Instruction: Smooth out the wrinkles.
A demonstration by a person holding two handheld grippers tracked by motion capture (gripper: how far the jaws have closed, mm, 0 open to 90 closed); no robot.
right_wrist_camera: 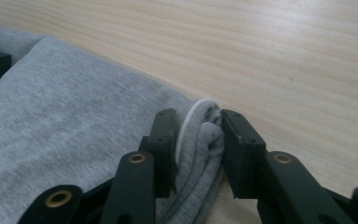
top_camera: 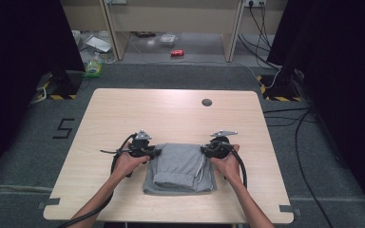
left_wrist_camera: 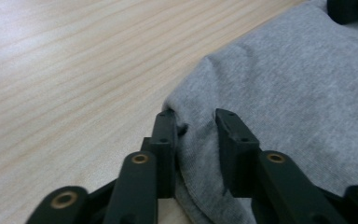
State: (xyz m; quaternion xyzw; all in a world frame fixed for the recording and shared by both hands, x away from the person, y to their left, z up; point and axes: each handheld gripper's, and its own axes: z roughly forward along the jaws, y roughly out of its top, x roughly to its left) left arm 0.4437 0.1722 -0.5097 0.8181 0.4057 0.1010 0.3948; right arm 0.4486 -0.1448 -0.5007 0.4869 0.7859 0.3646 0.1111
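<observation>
A: Right under my cameras are my own black fingers, each pair with grey cloth between them. My left gripper [left_wrist_camera: 193,116] has the corner of the folded grey sweatpants [top_camera: 180,166] pinched, the fabric bunched and dimpled between the pads. My right gripper [right_wrist_camera: 196,116] is clamped on the opposite corner, where several layers and a white drawstring [right_wrist_camera: 186,123] are squeezed together.

B: So neither pair is spread wide?

A: No. Both stand narrowed on the thick fold, pressing on fabric, not on each other.

B: Where does the garment lie?

A: On the wooden tabletop [top_camera: 123,109], in its near half, roughly centred, folded into a compact block. From above, my left hand [top_camera: 130,161] sits at its far left corner and my right hand [top_camera: 225,159] at its far right corner.

B: Which step is this, would you say?

A: I judge it the start of another fold: both far corners are gripped, and the cloth looks not yet lifted.

B: And the next move?

A: Probably lifting both corners together, level with each other, and carrying them towards the near edge. The layers on the right could slip apart if my grip slackens, so an even hold matters.
</observation>
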